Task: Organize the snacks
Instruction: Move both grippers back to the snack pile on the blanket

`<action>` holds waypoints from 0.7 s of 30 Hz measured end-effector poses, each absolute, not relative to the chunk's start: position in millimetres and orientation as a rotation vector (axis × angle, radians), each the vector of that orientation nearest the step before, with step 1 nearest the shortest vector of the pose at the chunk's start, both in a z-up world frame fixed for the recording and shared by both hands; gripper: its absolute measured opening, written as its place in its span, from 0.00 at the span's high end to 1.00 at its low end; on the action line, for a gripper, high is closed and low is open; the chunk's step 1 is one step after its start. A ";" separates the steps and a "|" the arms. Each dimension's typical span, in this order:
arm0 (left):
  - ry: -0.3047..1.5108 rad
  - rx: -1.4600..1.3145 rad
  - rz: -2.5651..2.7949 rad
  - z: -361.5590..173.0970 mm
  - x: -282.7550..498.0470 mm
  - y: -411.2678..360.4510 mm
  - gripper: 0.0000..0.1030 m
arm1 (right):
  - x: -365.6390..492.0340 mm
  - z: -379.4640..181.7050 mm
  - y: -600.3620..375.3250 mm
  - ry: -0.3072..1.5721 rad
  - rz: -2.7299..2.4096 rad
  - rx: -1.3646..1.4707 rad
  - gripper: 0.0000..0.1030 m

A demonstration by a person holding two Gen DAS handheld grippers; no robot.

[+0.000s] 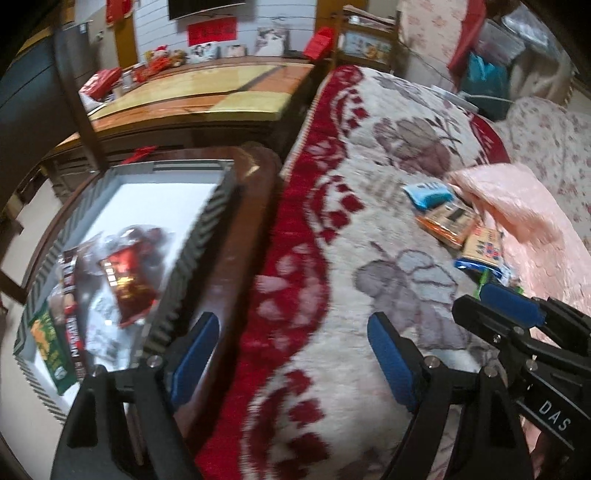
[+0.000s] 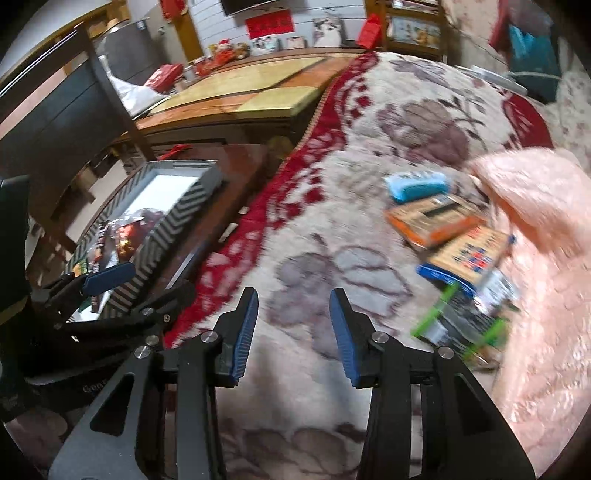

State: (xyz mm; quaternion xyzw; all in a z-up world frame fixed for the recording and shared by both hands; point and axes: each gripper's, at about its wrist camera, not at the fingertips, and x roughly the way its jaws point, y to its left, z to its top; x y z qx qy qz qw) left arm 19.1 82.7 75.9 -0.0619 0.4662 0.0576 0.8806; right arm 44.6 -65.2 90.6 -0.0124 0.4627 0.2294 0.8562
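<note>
We saw the loose snacks ahead and right of both tools: a blue packet (image 2: 415, 186), an orange pack (image 2: 432, 219), a tan-and-blue box (image 2: 469, 254) and a green-edged pack (image 2: 461, 321), lying close together on the blanket (image 2: 388, 122) against a pink quilt (image 2: 546, 221). More snacks sat in the chevron-sided box (image 1: 188, 266) ahead-left of the left gripper (image 1: 295, 358), including a red foil bag (image 1: 127, 280) and a green packet (image 1: 50, 347).

Left gripper was released, jaws wide, nothing between them, over the blanket's red border. Right gripper (image 2: 293, 332) was also released and empty, jaws narrower, above the floral blanket; its tip showed at the right of the left view.

Surface: cream-and-red floral blanket; the box stood on a dark wooden surface (image 1: 240, 258) just beside the blanket edge. Beyond, a long wooden cabinet top (image 2: 258, 88), a dark chair (image 2: 55, 118), wall with a red banner (image 2: 269, 26).

Open blanket lay directly under and ahead of both tools; the box wall and wooden edge crowded the left side.

Writing: "DAS" on the right gripper body in the left view; pack labels were too blurred to read.
</note>
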 end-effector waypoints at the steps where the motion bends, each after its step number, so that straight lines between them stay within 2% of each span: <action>1: 0.976 -0.127 0.107 75.2 20.8 78.6 0.18 | 45.1 88.6 -74.3 0.978 0.469 -0.017 0.62; 5: 0.996 -0.110 0.061 69.9 29.1 59.2 0.18 | 45.7 82.4 -102.6 0.990 0.424 0.003 0.53; 21: 1.051 -0.078 -0.122 57.6 81.7 4.0 0.18 | 62.0 58.1 -182.2 1.038 0.289 0.111 0.53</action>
